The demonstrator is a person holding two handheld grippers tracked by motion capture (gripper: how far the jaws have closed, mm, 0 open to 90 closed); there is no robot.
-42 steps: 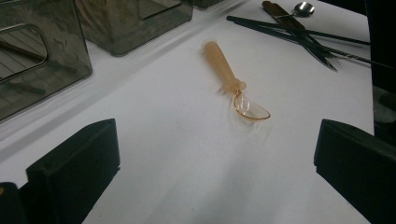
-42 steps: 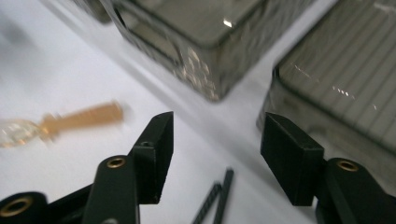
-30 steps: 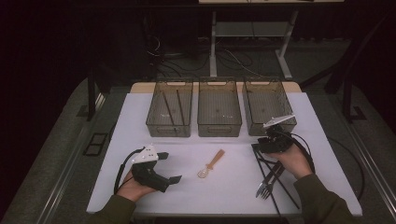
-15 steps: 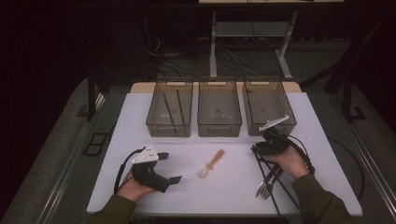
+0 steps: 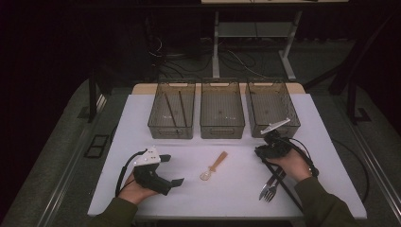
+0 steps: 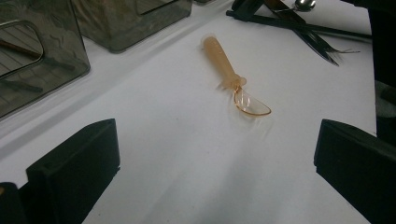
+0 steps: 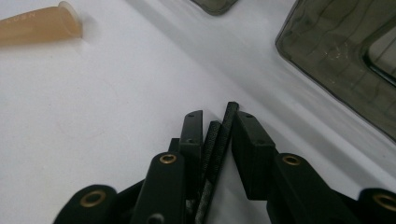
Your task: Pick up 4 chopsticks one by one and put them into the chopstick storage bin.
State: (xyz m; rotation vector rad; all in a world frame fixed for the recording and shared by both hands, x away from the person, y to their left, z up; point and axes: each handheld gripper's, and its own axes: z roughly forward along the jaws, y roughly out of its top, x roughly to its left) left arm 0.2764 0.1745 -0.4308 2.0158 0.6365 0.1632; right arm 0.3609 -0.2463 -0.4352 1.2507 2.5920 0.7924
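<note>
Near edge, 7 o'clock: left gripper (image 5: 165,177) spread wide, empty, bare white table (image 5: 227,198) ahead. At 5 o'clock, right gripper (image 7: 219,135) just closing, pinching 2 thin black textured chopsticks (image 7: 219,140) beside metal forks (image 5: 268,188). Centre: translucent amber spoon (image 5: 213,166), apart. At 12 o'clock: 3 smoky plastic bins (image 5: 222,109).

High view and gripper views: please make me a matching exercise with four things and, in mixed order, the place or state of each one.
Things:
1. spoon
2. forks
3. black sticks
4. left gripper

Places or states:
a. jaws wide open
b. between the jaws of the right gripper
c. alone on the table, between the two hands
d. by the right wrist, near the front edge

Pairs: 1-c, 2-d, 3-b, 4-a.
The right gripper's jaws have just been closing, with the sticks between them.
</note>
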